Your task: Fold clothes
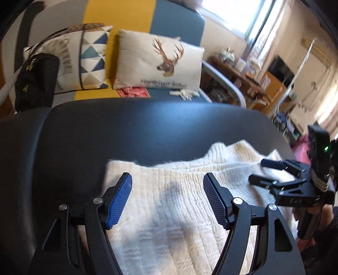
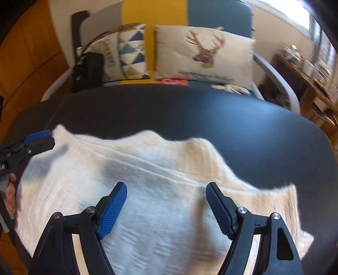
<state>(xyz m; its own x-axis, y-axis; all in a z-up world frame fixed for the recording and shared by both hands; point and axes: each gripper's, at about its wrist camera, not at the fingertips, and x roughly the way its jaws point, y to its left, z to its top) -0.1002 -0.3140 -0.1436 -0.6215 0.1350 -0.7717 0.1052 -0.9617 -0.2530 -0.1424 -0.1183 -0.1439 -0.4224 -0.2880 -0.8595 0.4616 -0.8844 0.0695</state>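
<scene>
Dark worktop (image 2: 211, 118) fills the near scene, sofa (image 1: 135, 12) beyond it with a deer cushion (image 1: 158, 61) and triangle-pattern cushion (image 1: 93, 57). Cream knit sweater (image 2: 147, 190) lies spread on the worktop's near side. Left tool (image 1: 168, 198) spread wide over the sweater, pinching nothing. Right tool (image 2: 166, 208) spread too, empty, above the knit.

I can't read much here. The deer cushion (image 1: 158, 61) carries a line of script, too blurred to make out. Yellow marks on the black bag (image 1: 34, 81) are illegible too.
</scene>
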